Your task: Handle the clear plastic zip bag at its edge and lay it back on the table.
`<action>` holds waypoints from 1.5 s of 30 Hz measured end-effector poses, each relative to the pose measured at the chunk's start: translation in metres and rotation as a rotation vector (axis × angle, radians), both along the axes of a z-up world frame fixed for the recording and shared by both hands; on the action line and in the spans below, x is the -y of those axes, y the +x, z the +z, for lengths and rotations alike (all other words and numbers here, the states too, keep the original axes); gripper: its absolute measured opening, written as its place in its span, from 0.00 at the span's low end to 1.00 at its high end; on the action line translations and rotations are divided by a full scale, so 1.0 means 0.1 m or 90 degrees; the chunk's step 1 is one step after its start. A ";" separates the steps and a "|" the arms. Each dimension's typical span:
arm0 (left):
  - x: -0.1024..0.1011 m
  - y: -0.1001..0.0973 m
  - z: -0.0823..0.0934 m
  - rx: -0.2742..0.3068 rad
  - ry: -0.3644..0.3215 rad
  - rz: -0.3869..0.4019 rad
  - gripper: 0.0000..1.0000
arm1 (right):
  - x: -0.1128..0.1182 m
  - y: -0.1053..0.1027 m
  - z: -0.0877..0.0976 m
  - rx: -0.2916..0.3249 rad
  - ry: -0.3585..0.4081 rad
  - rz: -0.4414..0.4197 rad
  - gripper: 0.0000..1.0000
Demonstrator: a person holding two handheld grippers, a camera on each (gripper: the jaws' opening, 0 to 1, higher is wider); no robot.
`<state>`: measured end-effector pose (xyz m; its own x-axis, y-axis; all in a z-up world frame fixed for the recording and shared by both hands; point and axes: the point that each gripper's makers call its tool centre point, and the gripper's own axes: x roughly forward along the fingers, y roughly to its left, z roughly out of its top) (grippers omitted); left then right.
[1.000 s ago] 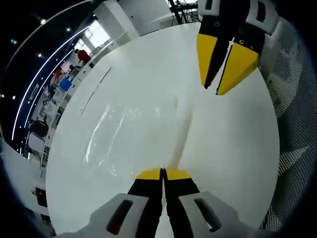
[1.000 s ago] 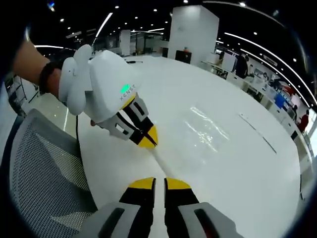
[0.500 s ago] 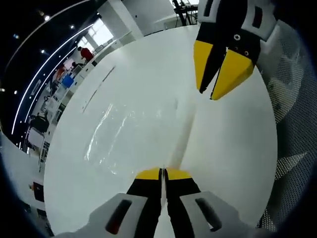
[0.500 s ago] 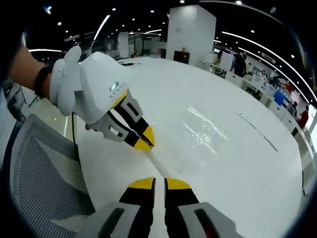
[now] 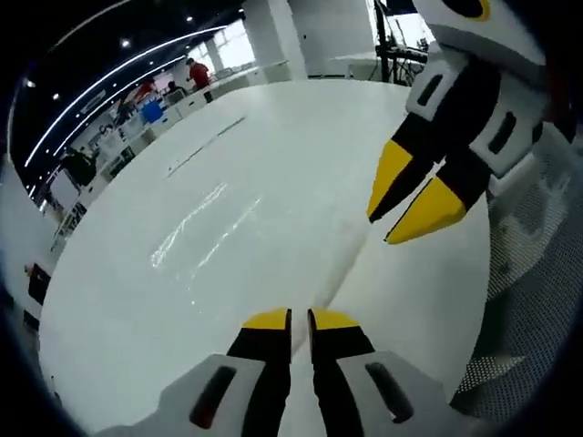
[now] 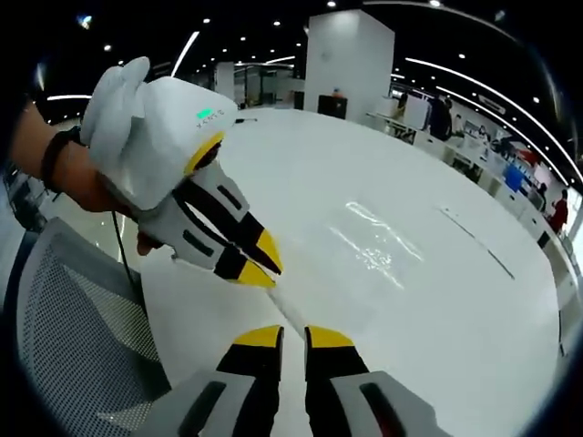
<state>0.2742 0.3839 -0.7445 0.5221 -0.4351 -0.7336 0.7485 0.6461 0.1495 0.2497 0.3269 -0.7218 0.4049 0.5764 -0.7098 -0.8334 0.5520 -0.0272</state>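
The clear zip bag point(image 5: 205, 228) lies flat on the white table point(image 5: 273, 127) and shows mostly as glints point(image 6: 373, 246). Its near edge stands up as a thin ridge point(image 5: 342, 273) between the two grippers. My left gripper point(image 5: 299, 319) sits at the ridge's lower end, jaws parted by a narrow gap. It enters the right gripper view from the left point(image 6: 260, 264), held by a hand. My right gripper point(image 6: 294, 337) also has a narrow gap, with the ridge point(image 6: 284, 305) running into it. In the left gripper view the right gripper point(image 5: 383, 229) hangs just above the ridge's far end.
A grey mesh chair point(image 6: 64, 319) stands at the table's near rim, also seen in the left gripper view point(image 5: 528, 273). A dark seam line point(image 5: 205, 146) crosses the tabletop beyond the bag. Desks and people point(image 5: 196, 73) fill the far background.
My left gripper's jaws, pressed together before, now show a narrow gap. The left gripper view has swung, and the right gripper looks lower and nearer the ridge. The bag still lies flat.
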 end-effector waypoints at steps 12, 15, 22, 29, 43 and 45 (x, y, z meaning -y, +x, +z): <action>-0.08 -0.18 -0.08 -0.041 -0.057 0.059 0.10 | 0.13 -0.02 -0.03 -0.016 0.030 -0.062 0.10; -0.11 -0.24 -0.10 -0.042 -0.059 0.061 0.11 | 0.18 0.01 -0.07 -0.017 0.029 -0.070 0.10; -0.17 -0.29 -0.08 -0.047 -0.075 0.078 0.15 | 0.25 -0.01 -0.11 -0.025 0.046 -0.090 0.15; -0.24 -0.23 0.03 -0.028 -0.118 0.114 0.21 | 0.32 -0.04 -0.05 -0.025 0.069 -0.116 0.22; -0.53 -0.23 0.08 -0.021 -0.166 0.194 0.41 | 0.55 -0.10 0.01 -0.024 0.117 -0.169 0.39; -0.55 -0.25 0.08 -0.019 -0.165 0.197 0.45 | 0.57 -0.11 0.00 -0.025 0.120 -0.175 0.41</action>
<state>0.2487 0.4389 -0.7360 0.6380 -0.4332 -0.6366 0.5142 0.8551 -0.0666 0.2392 0.2696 -0.7213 0.5379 0.5726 -0.6187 -0.6515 0.7481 0.1258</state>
